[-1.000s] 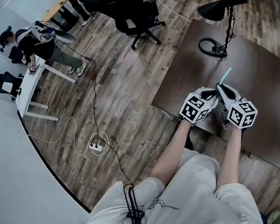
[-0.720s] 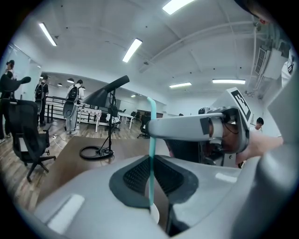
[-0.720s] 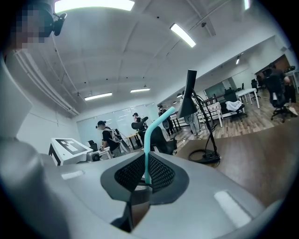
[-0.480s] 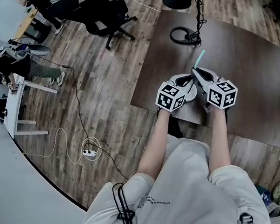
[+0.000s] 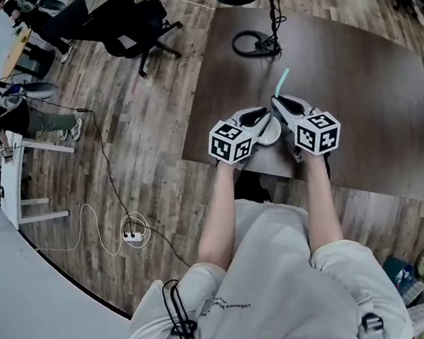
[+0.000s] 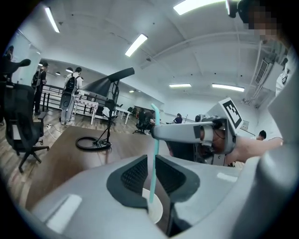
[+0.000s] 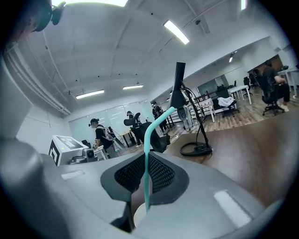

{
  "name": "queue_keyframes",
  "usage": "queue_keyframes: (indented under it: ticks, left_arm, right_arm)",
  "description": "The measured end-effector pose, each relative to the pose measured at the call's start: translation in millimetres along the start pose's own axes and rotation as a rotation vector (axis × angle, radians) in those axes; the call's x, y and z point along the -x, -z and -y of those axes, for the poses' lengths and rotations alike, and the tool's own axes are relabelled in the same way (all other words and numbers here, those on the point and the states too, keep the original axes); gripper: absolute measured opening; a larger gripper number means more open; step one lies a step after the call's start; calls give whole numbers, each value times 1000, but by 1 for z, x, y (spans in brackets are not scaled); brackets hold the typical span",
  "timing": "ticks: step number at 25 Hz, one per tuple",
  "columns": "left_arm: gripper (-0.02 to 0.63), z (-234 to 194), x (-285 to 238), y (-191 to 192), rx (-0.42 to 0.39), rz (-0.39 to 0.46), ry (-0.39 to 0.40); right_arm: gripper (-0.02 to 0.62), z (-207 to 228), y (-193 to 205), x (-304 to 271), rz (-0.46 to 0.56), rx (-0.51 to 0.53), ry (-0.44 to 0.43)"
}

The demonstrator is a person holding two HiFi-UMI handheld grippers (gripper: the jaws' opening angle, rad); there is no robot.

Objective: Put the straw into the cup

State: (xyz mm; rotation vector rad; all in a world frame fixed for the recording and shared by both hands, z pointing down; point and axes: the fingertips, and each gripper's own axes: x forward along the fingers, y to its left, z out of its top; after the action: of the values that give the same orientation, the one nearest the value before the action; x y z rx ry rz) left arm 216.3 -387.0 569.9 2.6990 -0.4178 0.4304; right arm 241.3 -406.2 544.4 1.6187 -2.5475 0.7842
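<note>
A white cup (image 5: 267, 131) is held just above the dark table (image 5: 359, 107) near its front edge. My left gripper (image 5: 257, 120) is shut on the cup (image 6: 154, 211), whose rim shows below the jaws in the left gripper view. A teal bendy straw (image 5: 283, 82) stands nearly upright with my right gripper (image 5: 280, 106) shut on it. In the left gripper view the straw (image 6: 153, 154) has its lower end inside the cup, and the right gripper (image 6: 196, 133) grips it higher up. The right gripper view shows the straw (image 7: 147, 177) pinched between the pads, with the cup (image 7: 139, 216) underneath.
A black stand with a ring-shaped base (image 5: 253, 43) is on the far part of the table. A black office chair (image 5: 127, 25) stands on the wood floor to the left. A power strip with cables (image 5: 133, 233) lies on the floor, and a person (image 5: 3, 115) sits by a white desk.
The head view has swung, so the table and both grippers sit higher and further left in the picture. The grippers stay together with the straw upright; the cup between them shows more plainly.
</note>
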Motion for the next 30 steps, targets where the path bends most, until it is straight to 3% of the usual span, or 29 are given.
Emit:
queue_keyframes:
  ticks: [3, 6, 11, 18, 23, 30]
  left_arm:
    - [49, -10, 8, 1, 14, 11, -37]
    - [5, -19, 15, 4, 36, 30, -74]
    - [5, -27, 25, 13, 51, 11, -128]
    - [3, -30, 31, 27, 62, -16, -153]
    - [3, -42, 39, 35, 107, -40, -224]
    - [3, -38, 45, 46, 127, -46, -216]
  right_arm:
    - [48, 6, 8, 1, 3, -22, 21]
    - [48, 9, 22, -2, -6, -31, 36]
    - [48, 14, 42, -8, 8, -96, 63]
    - [48, 16, 66, -21, -38, -71, 92]
    - [48, 20, 84, -24, -76, -82, 132]
    - [48, 19, 102, -32, -127, -74, 146]
